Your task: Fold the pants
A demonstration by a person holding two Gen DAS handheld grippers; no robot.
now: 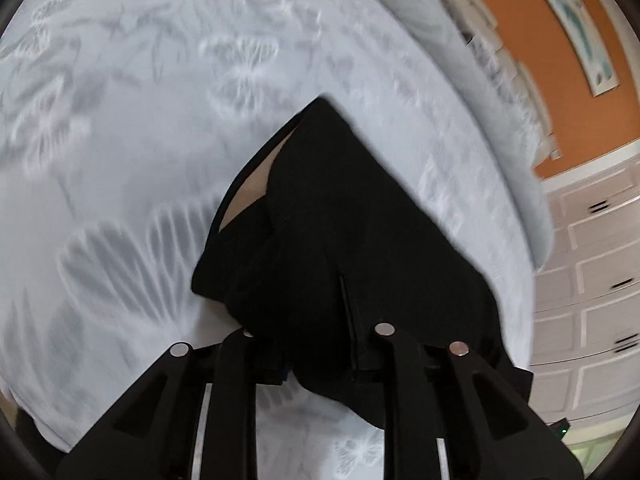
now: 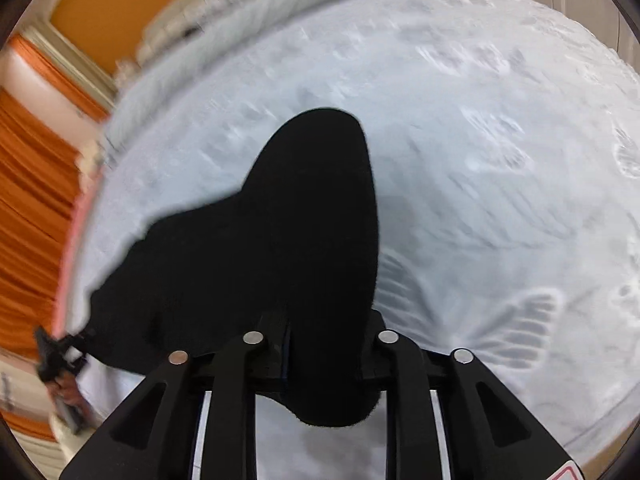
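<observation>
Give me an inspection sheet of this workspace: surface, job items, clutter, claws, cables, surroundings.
Surface: bed with a pale bedspread printed with butterflies, blurred in both views.
Job's things: black pants, one part lifted off the bedspread in each claw; a light inner lining shows at one opening.
Clutter: nothing seen on the bedspread apart from the pants.
Claws: left claw shut on the pants; right claw shut on the pants; the left claw also shows at the edge of the right wrist view.
Cables: nothing seen.
Surroundings: orange wall with a framed picture, white drawers, orange curtain.
</observation>
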